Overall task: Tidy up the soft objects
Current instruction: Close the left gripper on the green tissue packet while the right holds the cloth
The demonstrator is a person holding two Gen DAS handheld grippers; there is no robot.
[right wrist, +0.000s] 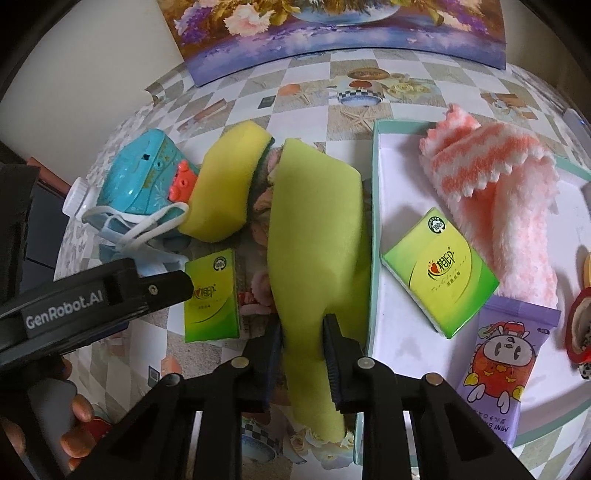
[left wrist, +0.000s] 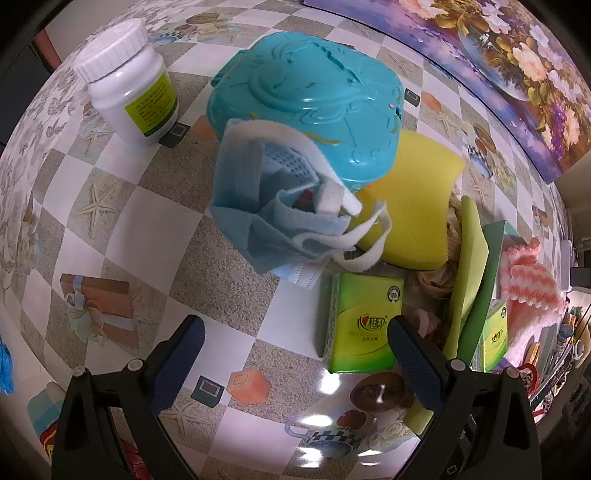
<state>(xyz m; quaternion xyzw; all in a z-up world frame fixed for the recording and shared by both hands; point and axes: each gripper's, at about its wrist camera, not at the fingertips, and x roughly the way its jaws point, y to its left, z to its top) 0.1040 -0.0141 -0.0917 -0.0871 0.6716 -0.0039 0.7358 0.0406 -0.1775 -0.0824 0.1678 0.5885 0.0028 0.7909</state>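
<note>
My right gripper point(right wrist: 301, 343) is shut on a lime-green sponge cloth point(right wrist: 314, 236), held just left of the white box's rim point(right wrist: 373, 206); the cloth also shows in the left wrist view point(left wrist: 467, 269). The box holds a pink-and-white fluffy towel point(right wrist: 517, 192), a green tissue pack point(right wrist: 439, 273) and a purple snack packet point(right wrist: 498, 369). My left gripper point(left wrist: 295, 345) is open and empty above the table, near a second green tissue pack point(left wrist: 360, 323), also visible in the right wrist view point(right wrist: 212, 295). A blue face mask point(left wrist: 273, 214) lies against a teal plastic toy case point(left wrist: 306, 99). A yellow sponge point(left wrist: 410, 206) lies beside them.
A white pill bottle point(left wrist: 129, 88) stands at the far left. A flower painting point(right wrist: 343, 26) leans at the table's back. Red-patterned items point(right wrist: 580, 321) sit at the right edge. The checkered tablecloth point(left wrist: 147, 229) covers the table.
</note>
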